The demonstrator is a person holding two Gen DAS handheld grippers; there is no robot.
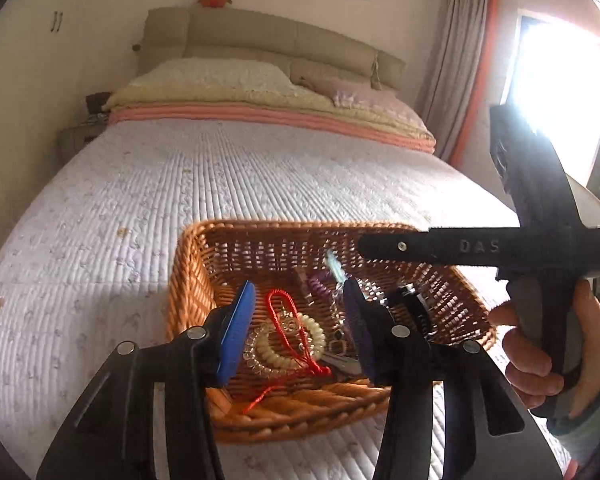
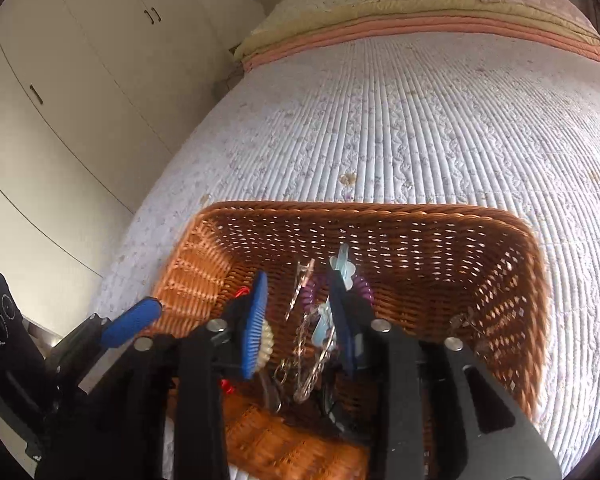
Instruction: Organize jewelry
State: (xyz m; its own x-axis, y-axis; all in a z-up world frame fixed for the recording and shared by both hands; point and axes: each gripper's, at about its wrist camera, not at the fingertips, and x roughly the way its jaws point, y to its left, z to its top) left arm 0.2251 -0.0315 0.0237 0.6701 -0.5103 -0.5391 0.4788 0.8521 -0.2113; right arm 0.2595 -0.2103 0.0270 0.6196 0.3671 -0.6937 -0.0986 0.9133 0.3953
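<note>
A brown wicker basket [image 1: 196,280] sits on the bed and holds jewelry: a cream spiral band [image 1: 300,336], a red cord [image 1: 288,320], a purple spiral band [image 2: 360,286], a silver chain [image 2: 312,356] and a pale blue clip [image 2: 342,264]. My left gripper [image 1: 298,330] is open, its blue pads [image 1: 236,336] over the basket's near half above the cream band. My right gripper [image 2: 302,322] is open over the basket's middle, with the chain and purple band between its fingers. The basket also shows in the right wrist view [image 2: 380,210].
The basket rests on a white quilted bedspread [image 1: 220,176]. Folded blankets and pillows [image 1: 260,92] lie at the bed's head. White wardrobes [image 2: 60,100] stand on the left. A bright window [image 1: 560,92] with a curtain is on the right.
</note>
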